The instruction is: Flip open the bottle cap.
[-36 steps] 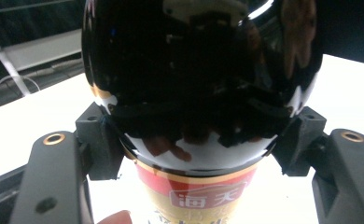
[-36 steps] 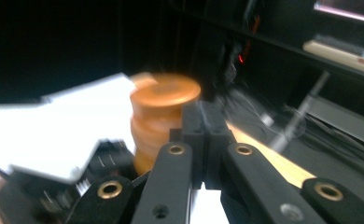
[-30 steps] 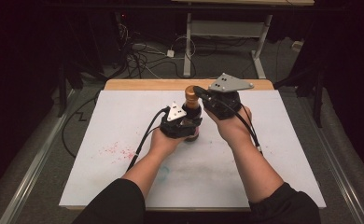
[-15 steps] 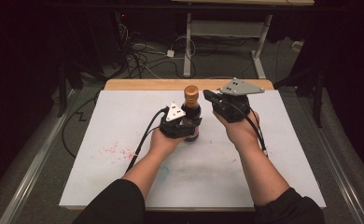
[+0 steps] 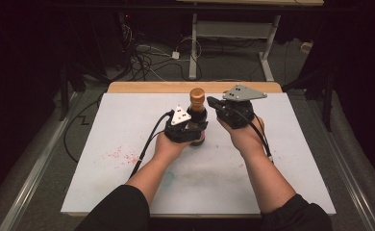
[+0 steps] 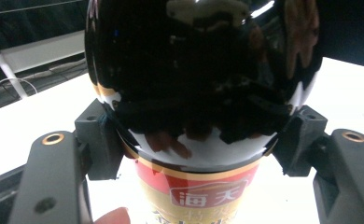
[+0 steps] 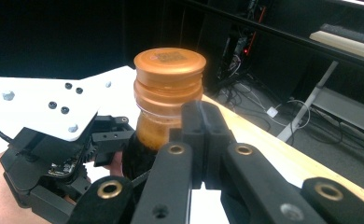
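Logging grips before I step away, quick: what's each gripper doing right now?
Left gripper: closed on the dark bottle, holding it upright.
Right gripper: jaws shut, empty, beside the bottle's orange cap.

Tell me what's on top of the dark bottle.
An orange cap tops the bottle, which the left gripper clamps. Its contents can't be seen through the dark glass.

Both forearms enter from the bottom of the high view in black sleeves pushed up short of the wrists. The left gripper is a black block topped by a pale three-cornered plate with dark screw heads, a black cable trailing toward the lower left. The right gripper carries a grey three-cornered plate; its black jaws show brass-ringed pivots at the bottom of the right gripper view.
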### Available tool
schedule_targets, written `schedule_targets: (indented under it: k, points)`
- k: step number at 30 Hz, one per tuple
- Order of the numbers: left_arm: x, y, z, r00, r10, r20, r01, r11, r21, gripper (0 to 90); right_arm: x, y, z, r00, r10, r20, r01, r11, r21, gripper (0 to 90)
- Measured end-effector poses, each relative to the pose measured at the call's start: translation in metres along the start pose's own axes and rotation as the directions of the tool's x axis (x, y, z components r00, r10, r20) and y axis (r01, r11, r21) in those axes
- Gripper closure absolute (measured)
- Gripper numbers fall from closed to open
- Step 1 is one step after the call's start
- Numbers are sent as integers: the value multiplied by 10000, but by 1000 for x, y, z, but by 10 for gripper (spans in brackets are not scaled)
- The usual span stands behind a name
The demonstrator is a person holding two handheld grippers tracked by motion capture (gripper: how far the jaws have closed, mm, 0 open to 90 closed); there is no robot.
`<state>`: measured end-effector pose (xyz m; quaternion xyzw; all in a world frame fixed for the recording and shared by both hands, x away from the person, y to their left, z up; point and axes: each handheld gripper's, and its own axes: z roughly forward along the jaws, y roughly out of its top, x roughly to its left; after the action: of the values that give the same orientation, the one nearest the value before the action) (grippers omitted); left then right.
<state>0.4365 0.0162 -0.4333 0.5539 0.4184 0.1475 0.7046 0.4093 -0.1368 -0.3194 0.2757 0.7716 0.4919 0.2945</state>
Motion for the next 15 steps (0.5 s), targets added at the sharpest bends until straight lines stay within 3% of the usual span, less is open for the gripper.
schedule_targets:
  k: [15]
  points:
    - [0, 0, 0, 10000, -34, -17, 34, 10000, -47, 290, 4, 9, 4, 9993, -372, -48, 374, 9988, 310, 900]
